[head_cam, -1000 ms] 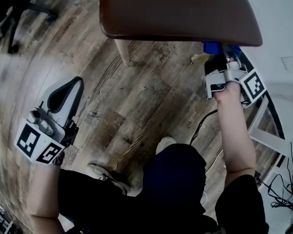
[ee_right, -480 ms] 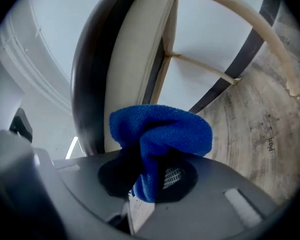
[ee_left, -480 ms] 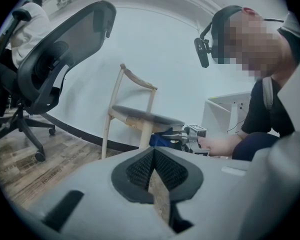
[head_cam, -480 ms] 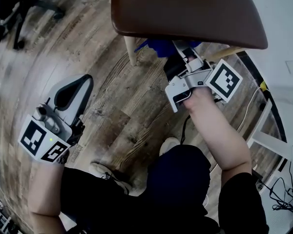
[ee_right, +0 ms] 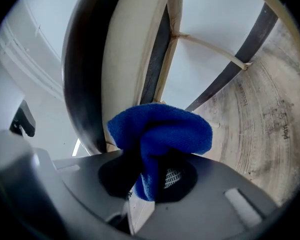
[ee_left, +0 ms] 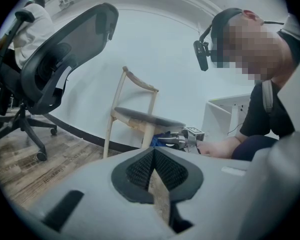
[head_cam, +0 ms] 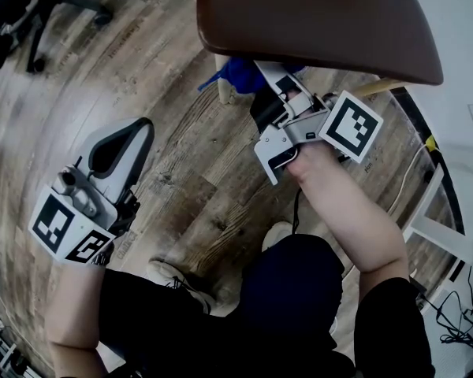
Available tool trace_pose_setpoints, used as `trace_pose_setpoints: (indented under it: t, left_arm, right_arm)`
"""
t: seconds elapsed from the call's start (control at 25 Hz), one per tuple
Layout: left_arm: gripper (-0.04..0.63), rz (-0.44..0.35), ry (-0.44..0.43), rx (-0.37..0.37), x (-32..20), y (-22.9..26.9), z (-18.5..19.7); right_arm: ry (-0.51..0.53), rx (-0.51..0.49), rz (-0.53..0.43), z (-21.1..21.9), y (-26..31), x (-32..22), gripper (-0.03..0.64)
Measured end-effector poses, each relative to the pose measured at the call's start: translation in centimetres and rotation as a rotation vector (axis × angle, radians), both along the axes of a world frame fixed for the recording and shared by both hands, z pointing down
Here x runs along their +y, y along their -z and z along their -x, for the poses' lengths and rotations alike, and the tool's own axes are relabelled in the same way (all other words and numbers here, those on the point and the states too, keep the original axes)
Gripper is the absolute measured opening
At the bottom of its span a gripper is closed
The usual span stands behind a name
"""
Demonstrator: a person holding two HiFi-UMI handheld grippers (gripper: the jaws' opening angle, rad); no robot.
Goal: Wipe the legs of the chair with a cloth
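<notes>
A wooden chair with a dark brown seat stands at the top of the head view; its pale front leg reaches the floor under the seat's left edge. My right gripper is shut on a blue cloth and holds it against that leg. In the right gripper view the blue cloth bunches out of the jaws, right against the pale leg. My left gripper hangs low at the left, away from the chair, shut with nothing in it. The left gripper view shows the chair from afar.
A black office chair stands to the left, its wheeled base at the head view's top left. My shoes rest on the wood floor. Cables and a white frame lie at the right.
My right gripper has swung left with the blue cloth, from the chair's right leg across under the seat to the front left leg. The left gripper has barely moved.
</notes>
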State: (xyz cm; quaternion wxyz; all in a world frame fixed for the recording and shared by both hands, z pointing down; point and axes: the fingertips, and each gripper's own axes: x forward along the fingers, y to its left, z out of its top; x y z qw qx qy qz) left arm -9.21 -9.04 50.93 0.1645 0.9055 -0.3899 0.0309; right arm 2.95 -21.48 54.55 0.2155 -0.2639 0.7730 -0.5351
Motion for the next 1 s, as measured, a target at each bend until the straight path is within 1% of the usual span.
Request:
trace_pose_setpoints:
  t: [0.36,0.56,0.68,0.84,1.0]
  left_arm:
    - [0.000,0.015,0.007,0.011,-0.3,-0.4,0.1]
    - [0.000,0.029,0.011,0.016,-0.6,-0.9,0.4]
    - [0.000,0.040,0.015,0.017,-0.7,-1.1,0.6]
    - [0.000,0.062,0.023,0.007,-0.6,-1.7,1.2]
    - [0.000,0.081,0.051,-0.005,-0.5,-2.3,2.3]
  right_arm:
    - [0.033,-0.058,0.003,0.7,-1.5,0.0,0.061]
    - [0.052,-0.066,0.031,0.9,-4.2,-0.2,0.061]
    - [0.067,-0.067,0.070,1.1,-7.5,-0.3,0.061]
    - [0.074,-0.073,0.171,1.1,-13.8,-0.4,0.061]
    - [0.074,0.011,0.244,1.0,-19.9,-0.4,0.061]
